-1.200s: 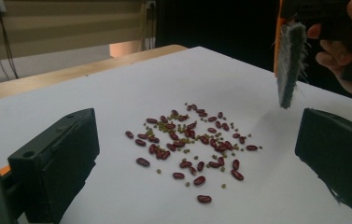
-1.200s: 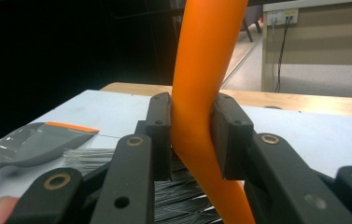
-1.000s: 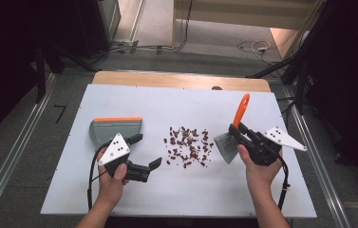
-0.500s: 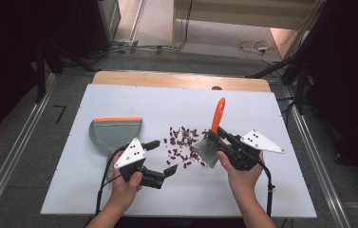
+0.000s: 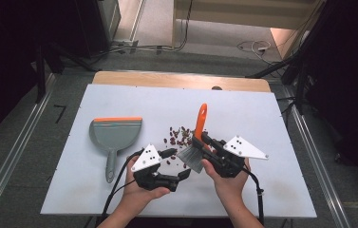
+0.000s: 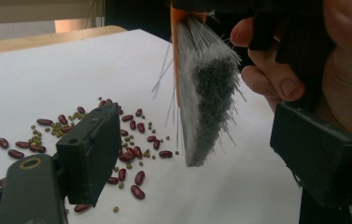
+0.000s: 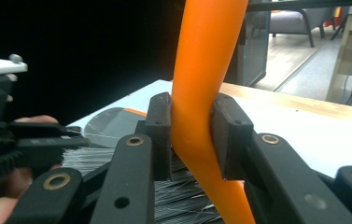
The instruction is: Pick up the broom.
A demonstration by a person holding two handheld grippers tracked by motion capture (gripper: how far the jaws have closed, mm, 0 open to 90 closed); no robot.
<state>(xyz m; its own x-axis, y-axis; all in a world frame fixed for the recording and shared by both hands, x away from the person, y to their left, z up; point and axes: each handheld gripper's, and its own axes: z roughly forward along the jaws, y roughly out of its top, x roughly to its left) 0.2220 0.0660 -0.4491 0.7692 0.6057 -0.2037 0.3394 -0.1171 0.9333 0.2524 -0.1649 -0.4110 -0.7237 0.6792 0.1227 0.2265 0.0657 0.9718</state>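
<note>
Brush (image 5: pixel 196 142) clamped by its orange handle in the right gripper (image 5: pixel 204 144), bristles over the beans (image 5: pixel 179 135); left gripper (image 5: pixel 174 164), closing, brackets the bristles without gripping them.

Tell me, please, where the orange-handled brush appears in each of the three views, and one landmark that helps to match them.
High view: the brush is just right of centre, handle up, bristles beside the beans.
Left gripper view: the bristles hang at top centre, between that gripper's own jaws.
Right gripper view: the orange handle stands in the centre, clamped by the jaws.
Shared landmark: the white table, in all three.
</note>
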